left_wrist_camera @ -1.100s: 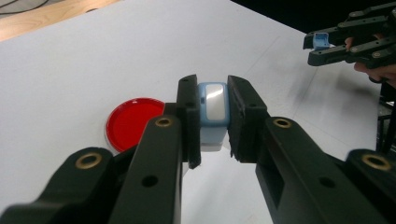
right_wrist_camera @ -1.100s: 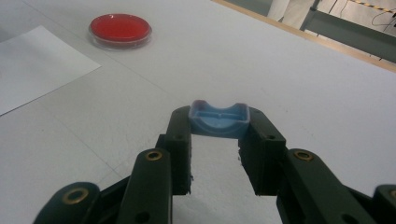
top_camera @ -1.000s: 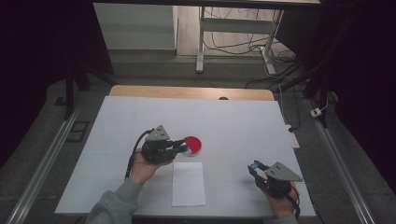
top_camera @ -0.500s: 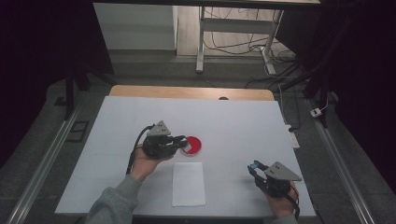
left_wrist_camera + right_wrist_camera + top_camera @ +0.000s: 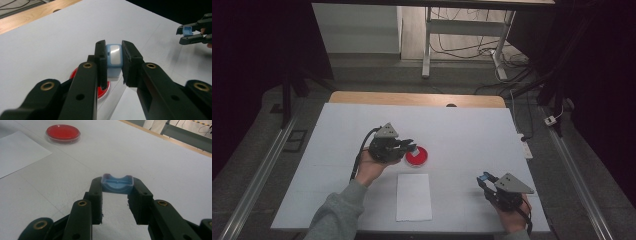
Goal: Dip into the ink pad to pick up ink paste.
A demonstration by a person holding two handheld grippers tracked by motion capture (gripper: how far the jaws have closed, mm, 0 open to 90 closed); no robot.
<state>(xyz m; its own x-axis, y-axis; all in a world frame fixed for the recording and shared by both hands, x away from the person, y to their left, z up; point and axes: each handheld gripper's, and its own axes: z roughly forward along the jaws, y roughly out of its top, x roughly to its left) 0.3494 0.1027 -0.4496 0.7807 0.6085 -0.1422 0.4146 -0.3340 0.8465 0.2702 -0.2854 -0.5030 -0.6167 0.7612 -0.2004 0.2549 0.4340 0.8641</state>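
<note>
Nearest the person, the right hand-held gripper (image 5: pixel 485 179) hovered over the white tabletop (image 5: pixel 472 130) at its near right corner, its jaws clamped on a small blue cap (image 5: pixel 117 184). In the right gripper view the cap lay crosswise between the jaw tips, its long axis running from one jaw to the other and its hollow side facing up toward the camera. A white paper sheet (image 5: pixel 413 196) lay flat at the near middle, its long axis running away from the person. Just beyond the sheet, the left hand-held gripper (image 5: pixel 411 147) pointed toward the right side of the tabletop and gripped a pale blue bottle (image 5: pixel 113 58) between its jaws. In the left gripper view the bottle's long axis ran along the jaws, one end facing away from the camera, the other end toward the red dish (image 5: pixel 417 157) below. That round dish sat flat on the tabletop, just past the sheet's far edge. Farther back, a wooden strip (image 5: pixel 412 99) edged the tabletop.
</note>
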